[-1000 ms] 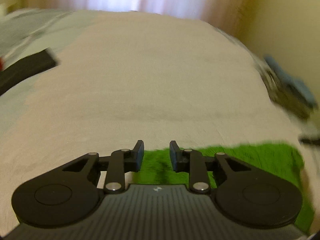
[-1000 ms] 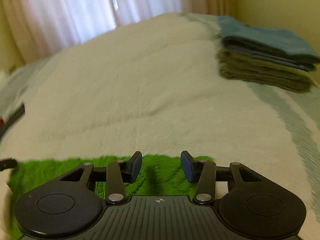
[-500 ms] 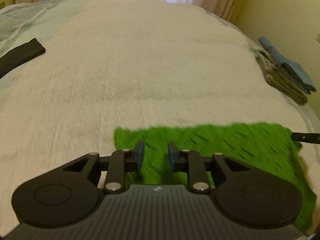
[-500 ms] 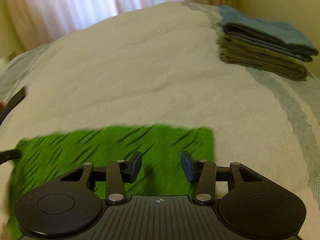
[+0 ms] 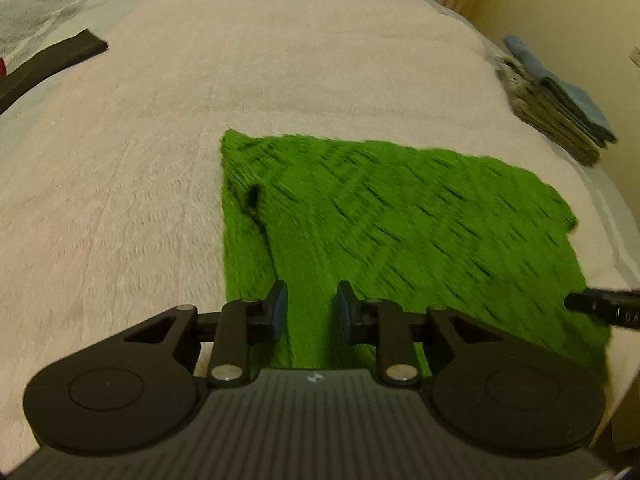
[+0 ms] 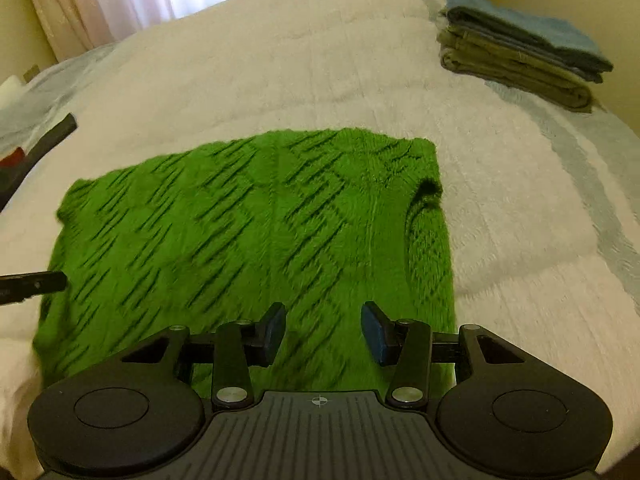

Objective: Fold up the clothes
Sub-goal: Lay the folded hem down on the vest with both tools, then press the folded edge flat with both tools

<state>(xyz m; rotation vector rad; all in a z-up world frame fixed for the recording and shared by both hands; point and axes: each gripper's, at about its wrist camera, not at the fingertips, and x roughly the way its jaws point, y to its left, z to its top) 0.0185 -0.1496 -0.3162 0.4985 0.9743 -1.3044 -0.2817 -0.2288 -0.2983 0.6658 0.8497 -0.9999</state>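
Green sweater flat on bed

Left tool jaws apart above green knitted garment, white bedspread, folded stack at right edge

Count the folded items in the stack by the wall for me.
3, though more layers may be hidden: a blue one on top, a darker blue-grey one under it, and an olive one at the bottom, at the bed's far right.
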